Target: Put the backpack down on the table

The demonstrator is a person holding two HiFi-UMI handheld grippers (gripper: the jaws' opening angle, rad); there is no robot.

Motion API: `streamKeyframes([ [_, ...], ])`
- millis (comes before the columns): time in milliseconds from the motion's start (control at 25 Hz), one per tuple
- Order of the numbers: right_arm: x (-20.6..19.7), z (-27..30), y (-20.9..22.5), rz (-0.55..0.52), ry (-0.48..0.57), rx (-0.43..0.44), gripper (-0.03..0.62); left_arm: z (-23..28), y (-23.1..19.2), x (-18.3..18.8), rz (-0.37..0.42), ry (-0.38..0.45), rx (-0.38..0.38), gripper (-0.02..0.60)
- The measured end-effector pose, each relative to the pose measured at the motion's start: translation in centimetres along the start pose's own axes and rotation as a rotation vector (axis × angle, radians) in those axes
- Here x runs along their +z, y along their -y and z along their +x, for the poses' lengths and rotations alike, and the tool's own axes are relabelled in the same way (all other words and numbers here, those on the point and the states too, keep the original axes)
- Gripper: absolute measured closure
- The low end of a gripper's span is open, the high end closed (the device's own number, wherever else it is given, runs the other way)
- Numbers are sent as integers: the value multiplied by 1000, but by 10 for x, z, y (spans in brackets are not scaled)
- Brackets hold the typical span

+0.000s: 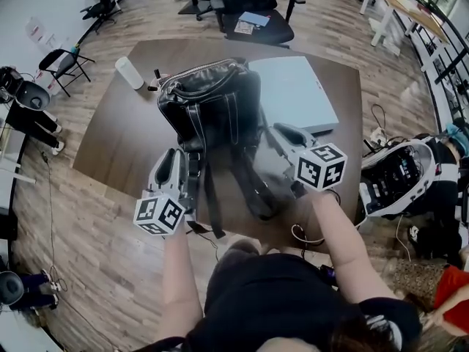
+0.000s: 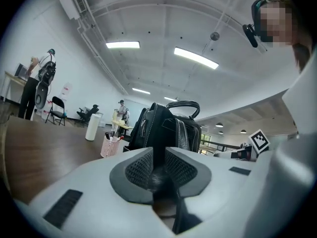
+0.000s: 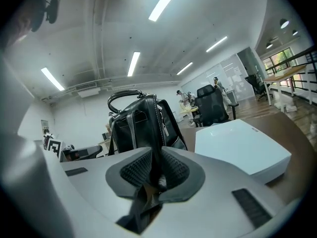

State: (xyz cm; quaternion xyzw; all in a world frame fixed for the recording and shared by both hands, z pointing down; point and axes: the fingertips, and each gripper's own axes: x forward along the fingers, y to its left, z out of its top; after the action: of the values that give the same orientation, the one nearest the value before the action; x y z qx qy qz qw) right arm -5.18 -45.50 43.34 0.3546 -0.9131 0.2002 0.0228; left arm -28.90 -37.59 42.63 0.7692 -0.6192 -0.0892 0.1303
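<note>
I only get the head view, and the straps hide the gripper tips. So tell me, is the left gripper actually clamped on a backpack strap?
Observer: Yes. In the left gripper view, the left gripper has its pads pressed on a black strap that runs up to the backpack.
Operator: And the right one?
Observer: Same there. The right gripper view shows the right gripper shut on a second black strap.
Operator: Anything near the bag I might miss?
Observer: A pink pen cup stands on the table beside the white cylinder, left of the backpack in the left gripper view.
</note>
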Motion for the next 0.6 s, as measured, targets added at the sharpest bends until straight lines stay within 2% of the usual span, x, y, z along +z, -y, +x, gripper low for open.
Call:
streamKeyframes([
  [320, -2, -22, -13, -22, 22, -46, 569, -28, 15, -6, -27, -17, 45, 522],
  [480, -10, -28, -14, -2, 12, -71, 577, -35, 24, -14, -32, -51, 61, 528],
  [600, -16, -31, -16, 3, 3, -88, 577, -38, 31, -18, -8, -90, 72, 532],
])
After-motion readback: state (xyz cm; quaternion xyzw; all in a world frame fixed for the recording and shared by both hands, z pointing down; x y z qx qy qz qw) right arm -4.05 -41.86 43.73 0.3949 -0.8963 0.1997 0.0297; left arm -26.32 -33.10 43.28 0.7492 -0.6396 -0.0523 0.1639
